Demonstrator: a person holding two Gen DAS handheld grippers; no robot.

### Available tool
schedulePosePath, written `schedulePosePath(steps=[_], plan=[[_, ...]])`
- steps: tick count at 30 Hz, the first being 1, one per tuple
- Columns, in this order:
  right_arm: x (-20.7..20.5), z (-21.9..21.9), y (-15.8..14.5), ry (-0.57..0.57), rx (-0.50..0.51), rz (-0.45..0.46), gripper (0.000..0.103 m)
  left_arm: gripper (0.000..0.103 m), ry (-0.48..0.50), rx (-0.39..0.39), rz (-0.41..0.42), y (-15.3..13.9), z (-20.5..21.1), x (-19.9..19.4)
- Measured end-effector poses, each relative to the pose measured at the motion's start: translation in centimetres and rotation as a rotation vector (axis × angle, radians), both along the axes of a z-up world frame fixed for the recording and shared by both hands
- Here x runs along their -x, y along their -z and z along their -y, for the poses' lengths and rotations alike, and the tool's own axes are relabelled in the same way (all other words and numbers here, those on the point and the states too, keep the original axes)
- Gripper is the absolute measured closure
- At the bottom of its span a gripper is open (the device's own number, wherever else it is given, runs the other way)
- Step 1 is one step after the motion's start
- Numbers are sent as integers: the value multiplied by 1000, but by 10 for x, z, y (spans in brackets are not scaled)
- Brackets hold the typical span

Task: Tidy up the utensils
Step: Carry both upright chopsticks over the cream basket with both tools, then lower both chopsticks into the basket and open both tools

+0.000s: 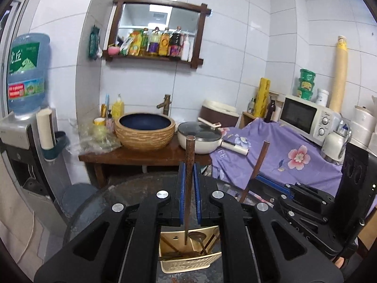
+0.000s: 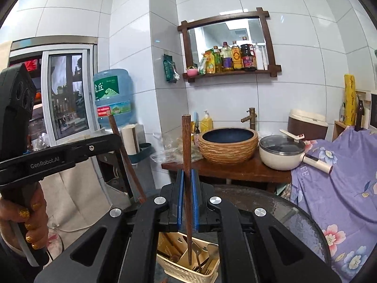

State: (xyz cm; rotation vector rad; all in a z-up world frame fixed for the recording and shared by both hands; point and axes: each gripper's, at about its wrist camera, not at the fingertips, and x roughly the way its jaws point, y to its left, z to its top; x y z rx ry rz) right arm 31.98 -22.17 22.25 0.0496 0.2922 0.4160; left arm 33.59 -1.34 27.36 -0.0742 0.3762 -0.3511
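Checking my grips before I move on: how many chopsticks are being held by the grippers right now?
2. One chopstick stands upright, clamped in the left gripper. The other chopstick is upright in the right gripper. More may lie in the utensil basket below.

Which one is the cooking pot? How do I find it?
Find the big woven-looking basin with the blue inside, on the wooden counter. Right beside it sits the cream pot. Only it has a dark glass lid and a handle sticking out.
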Motion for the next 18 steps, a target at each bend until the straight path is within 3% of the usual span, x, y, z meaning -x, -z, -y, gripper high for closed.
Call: schedulePosePath(steps=[5, 10, 18], plan=[[-12, -4, 37, 13, 33, -45, 97, 96, -6, -13, -75, 45, 4, -17], [-15, -8, 64, 15, 57, -81, 97, 96, -1, -80, -119, 81, 17, -18], [-16, -9, 87, 20, 78, -120, 97, 95, 3, -150, -170, 114, 25, -22]])
